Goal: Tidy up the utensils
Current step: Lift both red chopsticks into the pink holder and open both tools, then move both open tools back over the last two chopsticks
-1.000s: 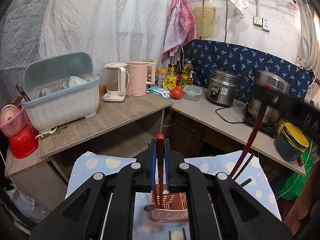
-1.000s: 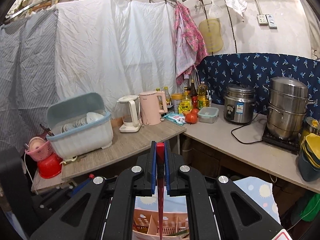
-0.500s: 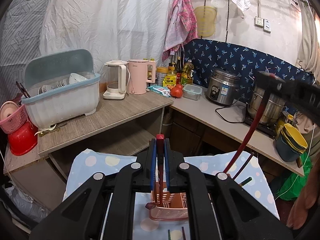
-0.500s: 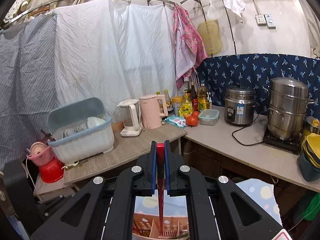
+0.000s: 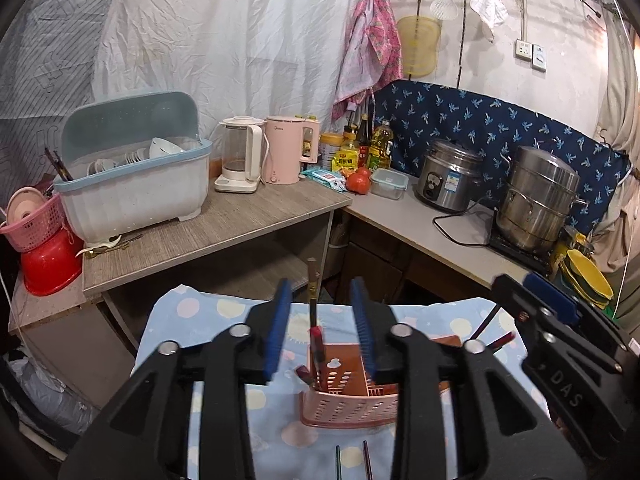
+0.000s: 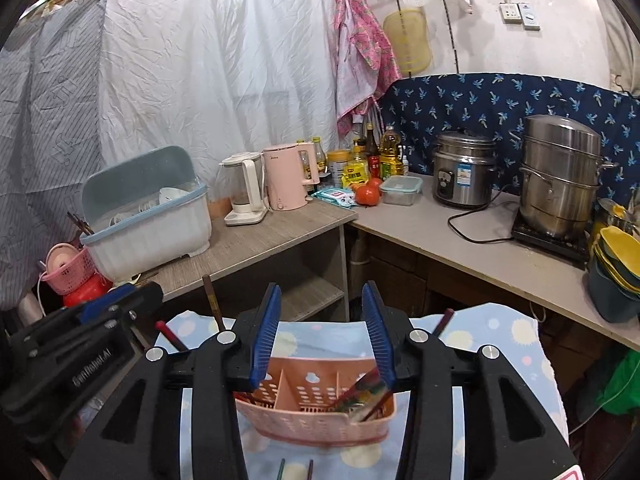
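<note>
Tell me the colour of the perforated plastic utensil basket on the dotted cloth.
Pink; the perforated plastic utensil basket shows best in the right wrist view.

Two chopsticks point(image 6: 295, 469) cut off by the bottom edge — basket point(image 6: 320, 420) front half-hidden.

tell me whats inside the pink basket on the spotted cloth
The pink basket has divided compartments holding chopsticks leaning at its right end. Its walls and the gripper fingers cover the bottom.
</note>
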`<move>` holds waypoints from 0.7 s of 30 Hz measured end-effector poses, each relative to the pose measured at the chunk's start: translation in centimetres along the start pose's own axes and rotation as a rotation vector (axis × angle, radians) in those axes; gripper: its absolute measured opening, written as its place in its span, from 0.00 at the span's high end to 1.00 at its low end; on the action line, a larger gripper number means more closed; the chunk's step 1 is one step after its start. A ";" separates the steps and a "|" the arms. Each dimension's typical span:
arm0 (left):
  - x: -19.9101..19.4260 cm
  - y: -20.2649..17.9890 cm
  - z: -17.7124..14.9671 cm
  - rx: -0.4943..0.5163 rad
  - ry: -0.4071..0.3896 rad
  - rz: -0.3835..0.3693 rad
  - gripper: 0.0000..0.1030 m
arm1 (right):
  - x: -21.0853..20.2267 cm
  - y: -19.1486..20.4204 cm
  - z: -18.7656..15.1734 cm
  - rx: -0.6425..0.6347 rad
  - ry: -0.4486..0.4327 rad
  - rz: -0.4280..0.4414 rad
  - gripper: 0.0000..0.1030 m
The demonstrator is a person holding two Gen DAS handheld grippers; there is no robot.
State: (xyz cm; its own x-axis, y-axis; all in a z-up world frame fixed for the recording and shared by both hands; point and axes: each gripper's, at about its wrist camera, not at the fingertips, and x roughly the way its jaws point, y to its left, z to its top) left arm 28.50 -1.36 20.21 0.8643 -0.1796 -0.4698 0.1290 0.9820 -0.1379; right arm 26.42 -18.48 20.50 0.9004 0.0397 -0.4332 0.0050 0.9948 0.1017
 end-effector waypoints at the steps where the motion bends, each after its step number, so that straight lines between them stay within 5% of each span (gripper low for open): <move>1: -0.4 0.0 -0.1 0.000 -0.007 -0.001 0.67 | -0.6 -0.4 -0.4 0.006 0.004 -0.003 0.60; 10: -4.2 0.3 -3.4 0.008 0.004 -0.001 0.66 | -4.8 -1.8 -6.2 0.010 0.085 -0.016 0.60; 21: -6.1 1.5 -13.4 -0.025 0.154 0.017 0.66 | -8.2 -0.8 -16.7 -0.015 0.237 -0.012 0.60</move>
State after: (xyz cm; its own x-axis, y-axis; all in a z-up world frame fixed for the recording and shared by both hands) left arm 16.87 0.43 11.22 0.7812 -0.1721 -0.6001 0.1018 0.9835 -0.1495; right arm 11.74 -18.03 8.97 0.7733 0.0468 -0.6323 0.0073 0.9965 0.0827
